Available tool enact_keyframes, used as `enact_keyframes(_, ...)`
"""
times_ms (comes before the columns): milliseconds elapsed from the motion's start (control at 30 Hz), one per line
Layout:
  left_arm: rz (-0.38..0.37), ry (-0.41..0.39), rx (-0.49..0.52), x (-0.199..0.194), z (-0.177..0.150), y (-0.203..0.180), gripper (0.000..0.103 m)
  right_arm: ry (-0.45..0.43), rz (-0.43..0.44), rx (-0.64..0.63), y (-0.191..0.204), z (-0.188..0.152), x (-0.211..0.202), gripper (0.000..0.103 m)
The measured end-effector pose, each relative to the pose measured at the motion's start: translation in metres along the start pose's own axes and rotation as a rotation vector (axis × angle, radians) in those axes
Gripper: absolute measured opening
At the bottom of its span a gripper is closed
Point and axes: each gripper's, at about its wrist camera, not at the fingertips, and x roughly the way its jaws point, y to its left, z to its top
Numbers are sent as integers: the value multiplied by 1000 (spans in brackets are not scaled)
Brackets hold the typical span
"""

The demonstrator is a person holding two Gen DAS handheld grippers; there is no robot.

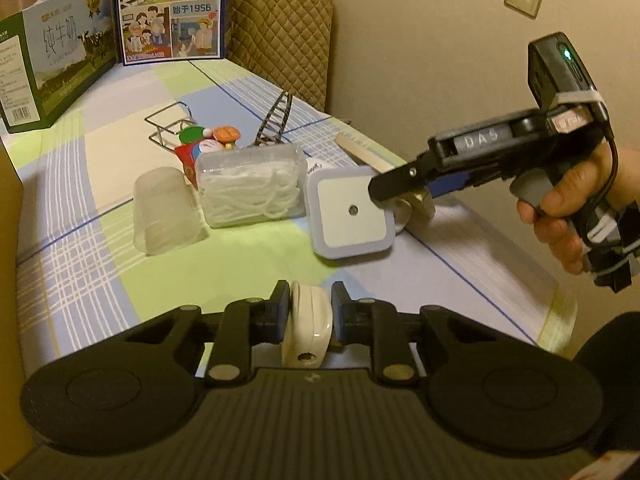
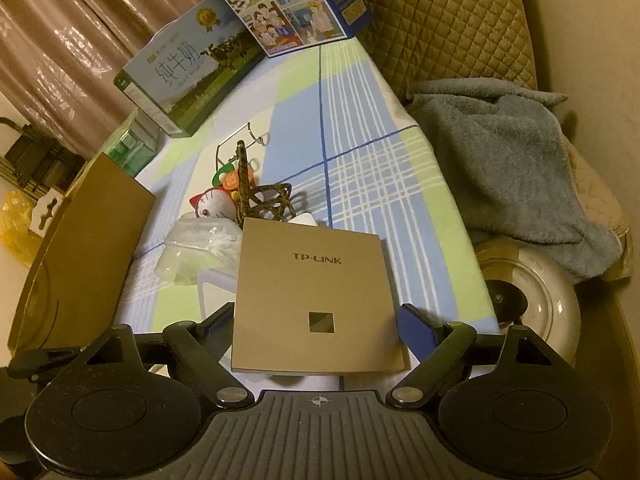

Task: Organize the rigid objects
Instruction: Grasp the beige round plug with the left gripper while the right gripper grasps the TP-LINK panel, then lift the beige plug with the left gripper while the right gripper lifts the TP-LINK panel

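While the left hand-held gripper [image 1: 307,316] sits clamped on a small white plastic plug-like piece [image 1: 306,330], held clear above the table's near edge, the right hand-held gripper [image 2: 316,320] has its jaws spread wide either side of a flat gold TP-LINK panel [image 2: 316,296]; whether the pads actually touch the panel's edges cannot be told. The panel lies toward the table's right edge, overlapping a square night light [image 1: 349,214] with a pale lilac rim.

The panel looks like light, stiff moulded plastic with a smooth, faintly satin face, likely slippery, so its two opposite side edges seem the sensible place to pinch. The white piece is glossy and rounded, gripped across its narrow waist; a firm squeeze should not harm it.

Nearer the middle of the checked tablecloth [image 1: 100,240] stand a clear lidded box of white floss picks [image 1: 250,190], rigid but thin-walled, and a frosted cup [image 1: 166,210] lying on its side, which would probably roll if nudged. Behind them cluster a cat figurine [image 2: 214,208], a wire holder [image 1: 170,124] and a dark ladder-shaped rack [image 1: 276,118]. Two milk cartons [image 1: 52,60] stand along the far edge.
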Motion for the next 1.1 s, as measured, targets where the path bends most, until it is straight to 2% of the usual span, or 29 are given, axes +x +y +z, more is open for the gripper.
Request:
enact_keyframes(333,15,16,27,-3,-9,-1,18,19,-39,-75,11,-15,-10,81)
enact_keyframes(500,25,14,15,-10,-16,1,21,27,-127,-162,19,-21,-20,81)
enact_keyframes(633,30,20,14,-13,-20,1,25,75,-206,-244,27,-28,-22,82)
enact_keyframes(833,9,34,22,-14,-24,-4,27,179,-194,-286,30,-40,-14,82)
enact_keyframes(1000,-14,40,23,-17,-29,-5,32,148,-195,-259,30,-42,-15,86)
enact_keyframes(1100,-16,43,19,-19,-32,-5,36,158,-180,-241,30,-41,-13,88)
